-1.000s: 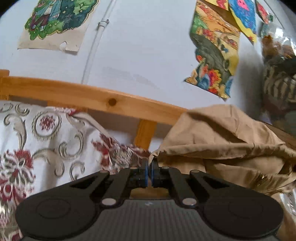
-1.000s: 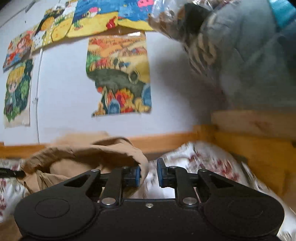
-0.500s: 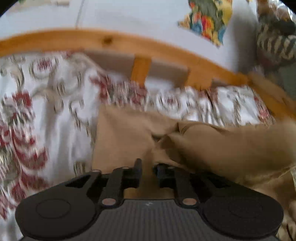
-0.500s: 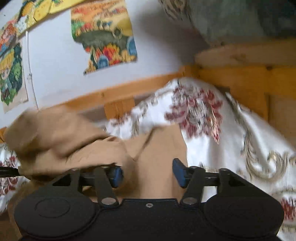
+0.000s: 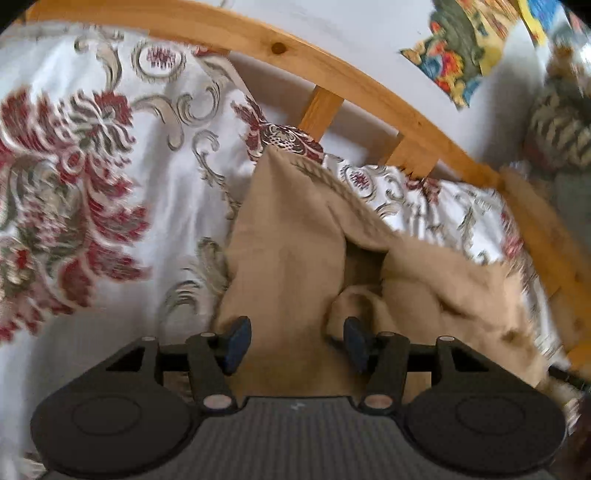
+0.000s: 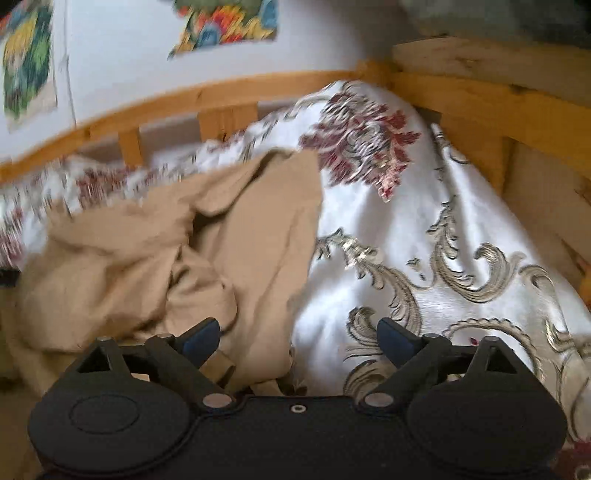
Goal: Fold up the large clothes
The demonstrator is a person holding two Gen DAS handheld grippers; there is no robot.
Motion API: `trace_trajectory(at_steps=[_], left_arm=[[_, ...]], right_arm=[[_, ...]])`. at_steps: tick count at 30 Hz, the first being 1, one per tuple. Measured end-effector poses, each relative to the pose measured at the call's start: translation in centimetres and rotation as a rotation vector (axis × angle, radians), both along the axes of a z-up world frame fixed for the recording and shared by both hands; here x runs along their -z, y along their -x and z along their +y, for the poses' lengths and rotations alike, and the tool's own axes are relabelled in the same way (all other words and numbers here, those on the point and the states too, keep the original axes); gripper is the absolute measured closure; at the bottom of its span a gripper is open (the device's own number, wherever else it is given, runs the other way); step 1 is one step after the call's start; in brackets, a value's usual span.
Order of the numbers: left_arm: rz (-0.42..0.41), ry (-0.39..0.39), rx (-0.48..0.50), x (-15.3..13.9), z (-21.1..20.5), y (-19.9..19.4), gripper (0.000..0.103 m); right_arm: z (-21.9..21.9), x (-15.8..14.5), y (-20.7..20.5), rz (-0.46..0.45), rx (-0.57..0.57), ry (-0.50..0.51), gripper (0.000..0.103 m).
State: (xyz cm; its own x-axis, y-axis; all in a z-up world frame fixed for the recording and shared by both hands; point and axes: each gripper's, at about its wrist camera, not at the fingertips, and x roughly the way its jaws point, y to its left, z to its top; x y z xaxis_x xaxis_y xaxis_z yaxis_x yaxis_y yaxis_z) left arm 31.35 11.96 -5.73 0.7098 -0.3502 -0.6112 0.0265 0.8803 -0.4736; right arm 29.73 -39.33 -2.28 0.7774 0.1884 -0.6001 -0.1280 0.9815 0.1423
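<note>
A large tan garment (image 5: 295, 251) lies rumpled on a white bedspread with red flowers (image 5: 92, 184). In the left wrist view one flat strip runs up toward the wooden rail and a bunched part lies to the right. My left gripper (image 5: 293, 341) is open just above the cloth, holding nothing. In the right wrist view the garment (image 6: 159, 251) fills the left half, with a flat strip reaching up the middle. My right gripper (image 6: 295, 338) is open over the garment's right edge, empty.
A wooden bed rail (image 5: 332, 62) with slats runs along the far side, and a wooden headboard (image 6: 498, 96) stands at the right. Colourful pictures (image 6: 225, 26) hang on the white wall. The patterned bedspread (image 6: 443, 240) spreads to the right of the garment.
Both grippers held the garment up a second ago, then lowered it and opened. The garment now lies on the bedspread, released, and both views tilt down toward the bed.
</note>
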Motion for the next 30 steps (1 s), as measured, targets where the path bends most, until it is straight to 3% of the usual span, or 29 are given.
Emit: trace_trajectory(at_steps=[3, 6, 9, 10, 12, 14, 16, 19, 21, 23, 25, 26, 28, 30], left_arm=[[0.011, 0.142, 0.001, 0.0, 0.0, -1.1, 0.042], [0.11, 0.206, 0.004, 0.6, -0.6, -2.8, 0.033], [0.195, 0.244, -0.038, 1.6, -0.9, -3.9, 0.033], [0.21, 0.245, -0.059, 1.9, -0.9, -4.1, 0.035], [0.242, 0.252, -0.093, 2.2, -0.7, -4.5, 0.057], [0.266, 0.232, -0.098, 2.1, -0.7, -4.8, 0.069], [0.263, 0.197, -0.084, 1.8, -1.1, -5.0, 0.074], [0.236, 0.165, -0.069, 1.4, -1.3, -4.5, 0.079], [0.232, 0.147, -0.067, 1.2, -1.5, -4.5, 0.082], [0.24, 0.147, -0.075, 1.4, -1.5, -4.4, 0.082], [0.254, 0.155, -0.091, 1.5, -1.4, -4.7, 0.084], [0.255, 0.161, -0.098, 1.6, -1.3, -4.7, 0.085], [0.249, 0.146, -0.112, 1.7, -1.3, -4.9, 0.09], [0.223, 0.119, -0.133, 1.3, -1.5, -4.8, 0.095]], right_arm=[[-0.4, -0.8, -0.2, 0.003, -0.022, -0.156, 0.011], [0.6, -1.0, -1.7, 0.071, -0.074, -0.261, 0.011], [1.1, -0.3, -3.1, 0.141, -0.078, -0.369, 0.003], [1.0, 0.0, -3.6, 0.163, -0.061, -0.418, 0.002], [0.8, 0.5, -4.6, 0.202, -0.023, -0.51, 0.002], [0.6, 0.1, -5.5, 0.222, 0.045, -0.547, 0.009], [0.8, -1.7, -5.2, 0.165, 0.072, -0.511, 0.014], [1.9, -4.6, -3.7, 0.04, 0.017, -0.35, 0.014], [2.7, -4.2, -4.0, 0.123, -0.052, -0.36, 0.014], [2.6, -2.3, -4.8, 0.261, -0.06, -0.494, 0.015], [1.9, 0.3, -5.5, 0.358, 0.04, -0.656, 0.017], [1.4, 1.4, -5.8, 0.378, 0.102, -0.728, 0.017], [0.9, 2.6, -6.8, 0.381, 0.207, -0.745, 0.018], [1.2, 3.1, -8.1, 0.371, 0.245, -0.732, 0.036]])
